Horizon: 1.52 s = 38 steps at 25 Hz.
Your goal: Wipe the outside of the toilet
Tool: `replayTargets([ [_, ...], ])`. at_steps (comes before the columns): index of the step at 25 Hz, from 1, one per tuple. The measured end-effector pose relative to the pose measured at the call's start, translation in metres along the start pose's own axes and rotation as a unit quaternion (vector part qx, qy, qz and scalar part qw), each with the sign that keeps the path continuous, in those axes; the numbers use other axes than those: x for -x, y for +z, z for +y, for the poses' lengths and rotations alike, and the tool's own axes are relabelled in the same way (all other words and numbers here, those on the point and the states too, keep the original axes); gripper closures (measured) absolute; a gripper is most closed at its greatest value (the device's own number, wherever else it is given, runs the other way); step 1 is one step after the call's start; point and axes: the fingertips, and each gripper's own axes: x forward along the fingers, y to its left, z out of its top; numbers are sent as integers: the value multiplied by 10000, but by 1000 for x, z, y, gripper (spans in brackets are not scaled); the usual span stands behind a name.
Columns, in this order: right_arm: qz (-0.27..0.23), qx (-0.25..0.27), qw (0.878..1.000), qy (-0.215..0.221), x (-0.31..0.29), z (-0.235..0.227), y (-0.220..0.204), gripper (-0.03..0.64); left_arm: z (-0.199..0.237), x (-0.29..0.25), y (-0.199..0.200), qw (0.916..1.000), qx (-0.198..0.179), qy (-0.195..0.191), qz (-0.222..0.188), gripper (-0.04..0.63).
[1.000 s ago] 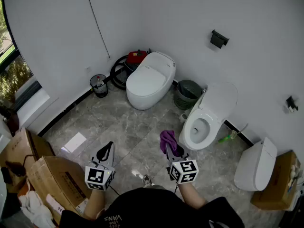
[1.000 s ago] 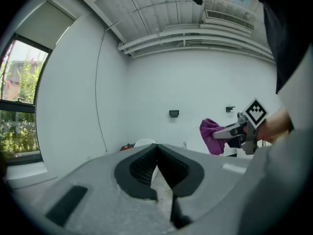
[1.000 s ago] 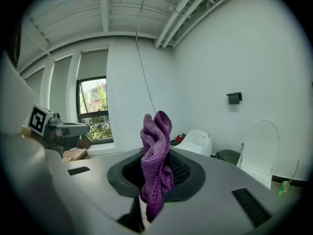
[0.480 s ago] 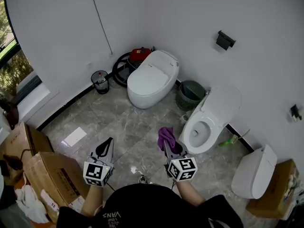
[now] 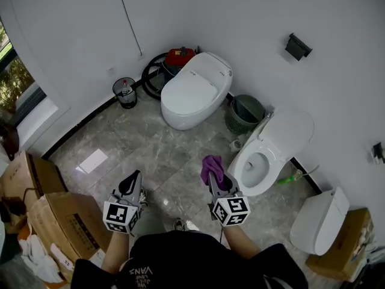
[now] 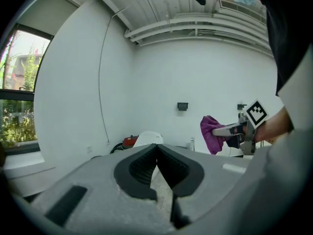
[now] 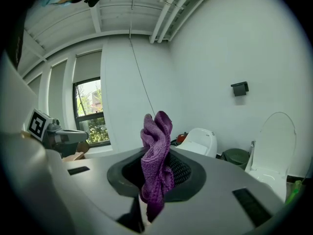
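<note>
A bare washroom, used more for storage or trials than as a home bathroom. 3 white toilets stand on one grey marbled tile floor (image 5: pixel 150 149): a closed one (image 5: pixel 192 92) by the far wall, an open one (image 5: pixel 264 155) with its lid up, and a third (image 5: pixel 319 221) at the right. The walls are plain white, with a black holder (image 5: pixel 298 46) fixed high. A green bin (image 5: pixel 243 114), a small bin (image 5: pixel 124 93) and a red vacuum (image 5: pixel 179 57) stand by the walls. Cardboard boxes (image 5: pixel 60 221) pile up near a window (image 5: pixel 18 83). Pipes (image 7: pixel 171 4) run bare under the ceiling.
</note>
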Motion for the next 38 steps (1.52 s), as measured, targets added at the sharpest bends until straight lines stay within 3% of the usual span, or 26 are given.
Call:
replayTargets([
  [13,-199,-213,9947,-985,-160,10,49,552,153,-140,42,9944,-308,-1004,128,592],
  [19,-80,-218,9909,-1327,-216,-13,50,552,187,-203,48,9890,-387,-1412,215,591],
  [24,151,-87,9950,-986,-254,-45,36,552,177,-251,34,9913,-313,-1254,248,591],
  [32,446,341,9984,102,-335,-76,4,552,172,-312,-16,9976,-85,-518,450,592],
  [38,346,212,9988,286,-384,-104,-40,552,162,-371,-80,9977,21,-570,356,592],
])
